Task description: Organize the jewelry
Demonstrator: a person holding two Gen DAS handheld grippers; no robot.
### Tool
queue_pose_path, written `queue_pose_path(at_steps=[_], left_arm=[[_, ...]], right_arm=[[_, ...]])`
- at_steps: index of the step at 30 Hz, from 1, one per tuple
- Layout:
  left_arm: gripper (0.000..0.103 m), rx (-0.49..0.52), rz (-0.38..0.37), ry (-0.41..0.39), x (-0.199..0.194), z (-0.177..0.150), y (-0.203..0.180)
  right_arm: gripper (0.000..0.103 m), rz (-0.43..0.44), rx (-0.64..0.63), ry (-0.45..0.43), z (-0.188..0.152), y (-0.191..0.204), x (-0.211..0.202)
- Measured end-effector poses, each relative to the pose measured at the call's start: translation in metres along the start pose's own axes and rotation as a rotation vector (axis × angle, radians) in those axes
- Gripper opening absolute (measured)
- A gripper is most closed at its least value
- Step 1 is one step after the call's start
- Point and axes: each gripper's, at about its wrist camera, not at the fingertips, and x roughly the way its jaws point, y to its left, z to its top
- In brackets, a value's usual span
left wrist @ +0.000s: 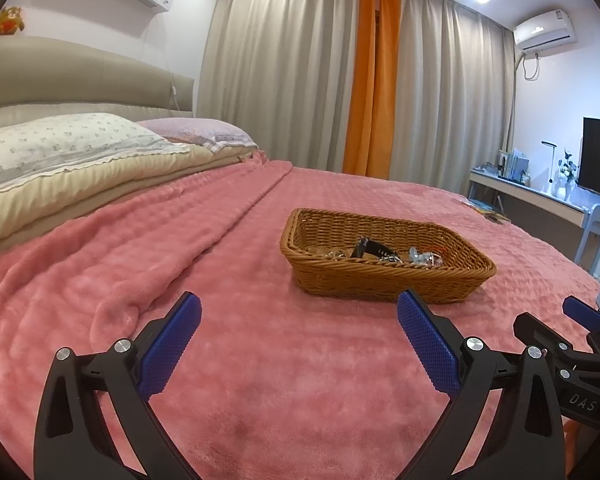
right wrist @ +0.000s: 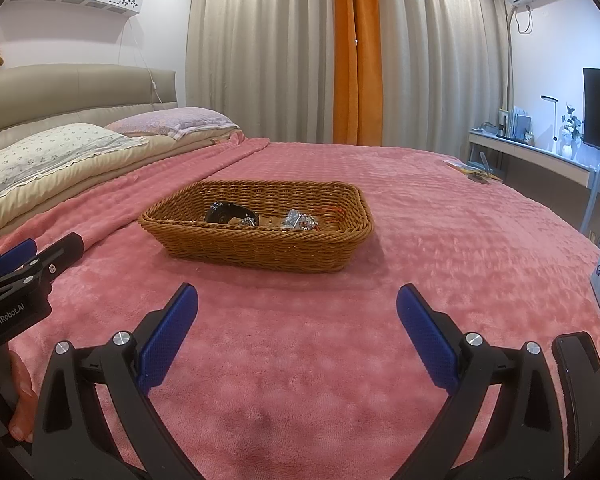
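Both tools, the left tool [left wrist: 299, 320] and the right tool [right wrist: 297, 312], hovered spread wide, holding nothing, above the pink bed [right wrist: 440, 240]. The basket [right wrist: 256, 248] sat mid-bed, well ahead, holding the jewelry [right wrist: 298, 220] and a black watch [right wrist: 228, 213].

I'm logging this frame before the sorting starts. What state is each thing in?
Left gripper: open, empty, above the blanket.
Right gripper: open, empty, above the blanket.
Wicker basket: upright on the pink blanket, no lid.
Black watch: lying inside the basket.
Silver jewelry: heaped inside the basket, beside the watch.
Curtains: drawn.
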Motion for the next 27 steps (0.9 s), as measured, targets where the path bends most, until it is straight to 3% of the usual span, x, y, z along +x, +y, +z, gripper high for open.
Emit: queue_pose_path(at_steps=[27], left_arm=[[0.095,-0.002,0.0,0.004,0.0002,0.001,0.0002]], right_arm=[[0.095,-0.001,-0.001,0.0,0.0002,0.0006,-0.0004]])
